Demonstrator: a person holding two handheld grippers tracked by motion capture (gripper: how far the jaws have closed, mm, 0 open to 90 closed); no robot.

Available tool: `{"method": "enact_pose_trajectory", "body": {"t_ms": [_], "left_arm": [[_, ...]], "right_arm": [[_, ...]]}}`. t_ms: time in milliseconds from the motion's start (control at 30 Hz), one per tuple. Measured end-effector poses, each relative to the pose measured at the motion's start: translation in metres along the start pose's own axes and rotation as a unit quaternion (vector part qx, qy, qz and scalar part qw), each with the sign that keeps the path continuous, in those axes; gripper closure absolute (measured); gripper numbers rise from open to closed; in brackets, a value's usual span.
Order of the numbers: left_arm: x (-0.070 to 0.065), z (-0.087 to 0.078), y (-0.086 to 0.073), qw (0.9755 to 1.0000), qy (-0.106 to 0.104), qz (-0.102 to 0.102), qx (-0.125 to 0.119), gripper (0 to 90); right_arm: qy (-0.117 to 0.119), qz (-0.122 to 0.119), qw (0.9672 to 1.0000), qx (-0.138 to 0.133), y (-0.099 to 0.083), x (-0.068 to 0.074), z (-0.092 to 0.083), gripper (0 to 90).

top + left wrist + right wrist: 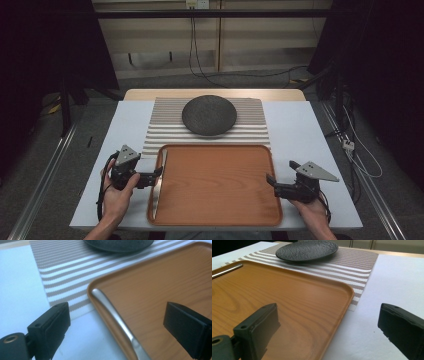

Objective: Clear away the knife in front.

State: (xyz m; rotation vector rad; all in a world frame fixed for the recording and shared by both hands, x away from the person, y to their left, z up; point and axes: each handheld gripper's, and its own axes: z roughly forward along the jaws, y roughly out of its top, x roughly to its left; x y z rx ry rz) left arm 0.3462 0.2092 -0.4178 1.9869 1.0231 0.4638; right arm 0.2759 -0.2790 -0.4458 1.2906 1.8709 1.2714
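An orange wood-grain tray point(215, 185) lies at the front middle of the white table. A slim metal utensil point(159, 182) rests inside it along the left rim. My left gripper point(156, 176) is at that rim, open. In the left gripper view its jaws point(116, 315) stand wide on either side of the utensil point(112, 313) and the tray's rim point(91, 290) without touching them. My right gripper point(281, 171) is open at the tray's right edge. One of its jaws point(328, 312) is over the tray point(287, 290) and the other over the table, with nothing held.
A dark round plate point(209, 115) sits on a striped placemat point(160, 132) behind the tray; the plate point(307, 250) and the placemat point(357, 267) also appear in the right gripper view. White tabletop point(300, 130) lies bare at both sides. Cables trail on the floor beyond.
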Motion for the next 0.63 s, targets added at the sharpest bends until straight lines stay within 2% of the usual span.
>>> {"method": "enact_pose_trajectory", "body": {"t_ms": [67, 100, 200, 300, 367, 433, 500, 633], "left_arm": [[0.002, -0.001, -0.002, 0.9999, -0.005, -0.012, 0.001, 7.0], [0.002, -0.003, -0.004, 0.9999, 0.0, -0.013, -0.004, 7.0], [0.001, -0.006, -0.008, 0.9999, 0.006, -0.008, -0.009, 7.0], [-0.003, -0.005, -0.016, 0.9997, 0.017, 0.007, -0.014, 7.0], [-0.003, -0.007, -0.02, 0.9997, 0.019, 0.002, -0.015, 7.0], [-0.002, -0.009, -0.021, 0.9992, 0.031, 0.002, -0.025, 7.1], [0.0, -0.01, -0.021, 0.9992, 0.03, -0.011, -0.023, 6.6], [-0.002, -0.011, -0.022, 0.9996, 0.023, 0.0, -0.018, 6.4]], "right_arm": [[0.0, 0.0, 1.0, 0.0, 0.0, 0.0, 0.0, 3.1], [0.0, 0.0, 1.0, 0.0, 0.0, 0.0, 0.0, 3.1], [-0.002, 0.001, 1.0, 0.001, 0.0, 0.0, 0.0, 3.0], [-0.002, 0.001, 1.0, 0.001, 0.0, -0.001, 0.001, 3.1], [-0.003, 0.0, 1.0, 0.0, 0.0, 0.0, 0.0, 3.1], [-0.002, -0.003, 1.0, 0.001, 0.0, 0.001, -0.001, 3.0], [-0.002, -0.007, 1.0, 0.0, 0.0, 0.003, -0.002, 3.1], [-0.003, -0.011, 0.9999, -0.003, 0.0, 0.004, -0.005, 3.1]]}}
